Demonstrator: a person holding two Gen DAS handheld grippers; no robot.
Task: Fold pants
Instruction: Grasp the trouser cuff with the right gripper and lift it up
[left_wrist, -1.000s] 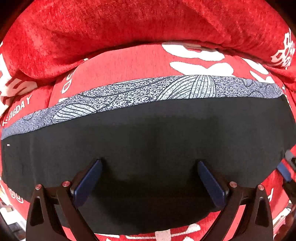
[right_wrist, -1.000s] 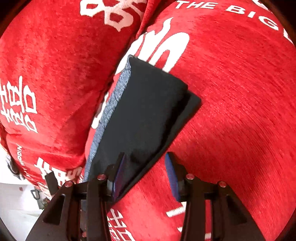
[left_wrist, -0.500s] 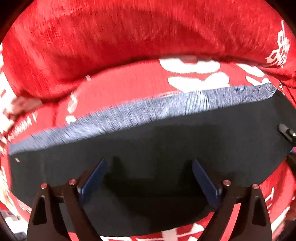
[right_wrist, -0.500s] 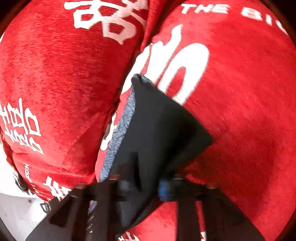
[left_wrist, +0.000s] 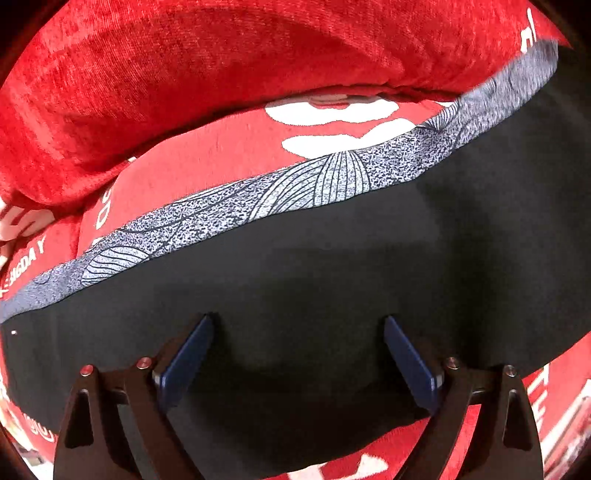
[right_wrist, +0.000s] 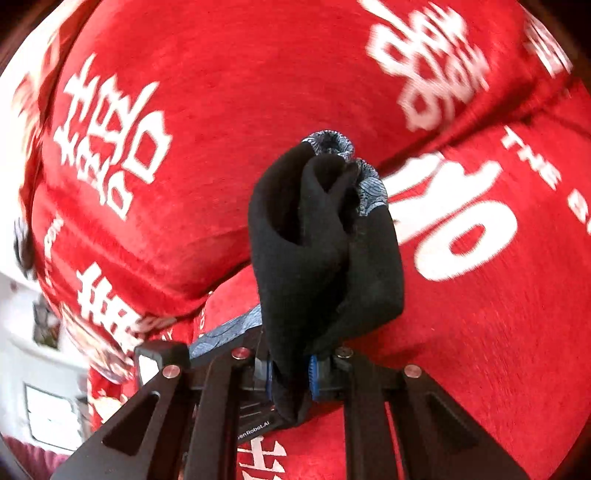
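Observation:
Black pants (left_wrist: 332, 277) with a grey patterned band (left_wrist: 332, 181) along their far edge lie across a red sofa seat (left_wrist: 207, 166). My left gripper (left_wrist: 299, 321) points down over the middle of the black cloth, open, its blue pads (left_wrist: 188, 354) wide apart. In the left wrist view the pants' right end rises toward the upper right corner. My right gripper (right_wrist: 291, 373) is shut on that end of the pants (right_wrist: 325, 240). The cloth bunches in a folded lump above the fingers, with the grey band (right_wrist: 369, 188) curled at its top.
Red cushions with white lettering surround the pants: a back cushion (left_wrist: 221, 66) behind them and the seat (right_wrist: 480, 332) below. A black device housing (right_wrist: 159, 358) shows at lower left of my right fingers. White room furniture (right_wrist: 44, 406) is visible past the sofa's edge.
My right gripper closed on the pants' end and lifted it, so the flat cloth now bunches above the fingers. In the left wrist view the right end rose. The left gripper stayed in place.

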